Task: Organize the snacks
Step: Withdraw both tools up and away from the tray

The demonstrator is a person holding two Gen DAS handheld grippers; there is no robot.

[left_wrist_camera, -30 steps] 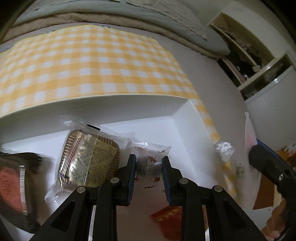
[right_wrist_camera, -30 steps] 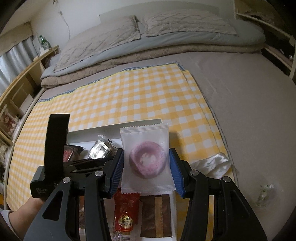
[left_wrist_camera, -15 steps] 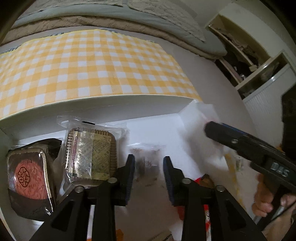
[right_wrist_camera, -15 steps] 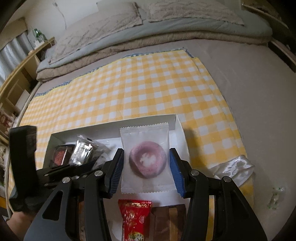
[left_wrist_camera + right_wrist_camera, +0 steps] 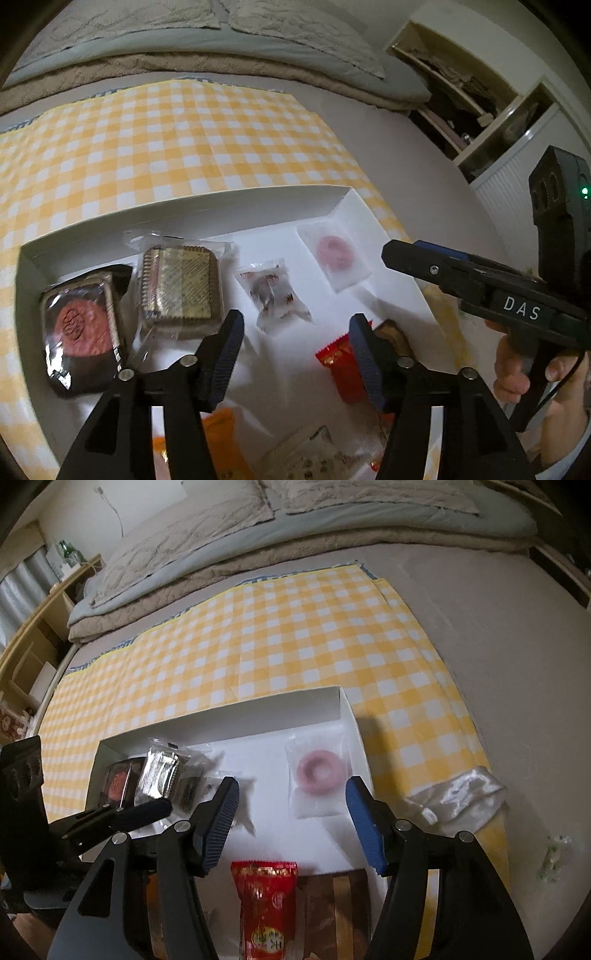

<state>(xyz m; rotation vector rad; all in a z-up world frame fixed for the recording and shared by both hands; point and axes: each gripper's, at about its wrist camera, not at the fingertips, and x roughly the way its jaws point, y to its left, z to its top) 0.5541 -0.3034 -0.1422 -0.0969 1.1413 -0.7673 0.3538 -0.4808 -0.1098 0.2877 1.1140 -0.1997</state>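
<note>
Doughnut packet [image 5: 317, 777] in white box [image 5: 347, 705], beyond opening, empty right tongs [image 5: 291, 821].

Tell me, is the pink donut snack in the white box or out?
In. The pink donut packet lies flat on the white box floor, near its far right corner.

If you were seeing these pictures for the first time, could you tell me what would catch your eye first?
The yellow checked cloth spread over the bed, with a white box on it. Inside, a pink ring snack lies near the far right corner, a gold-wrapped cake sits at left, and both claws' jaws are opening, gripping nothing.
</note>
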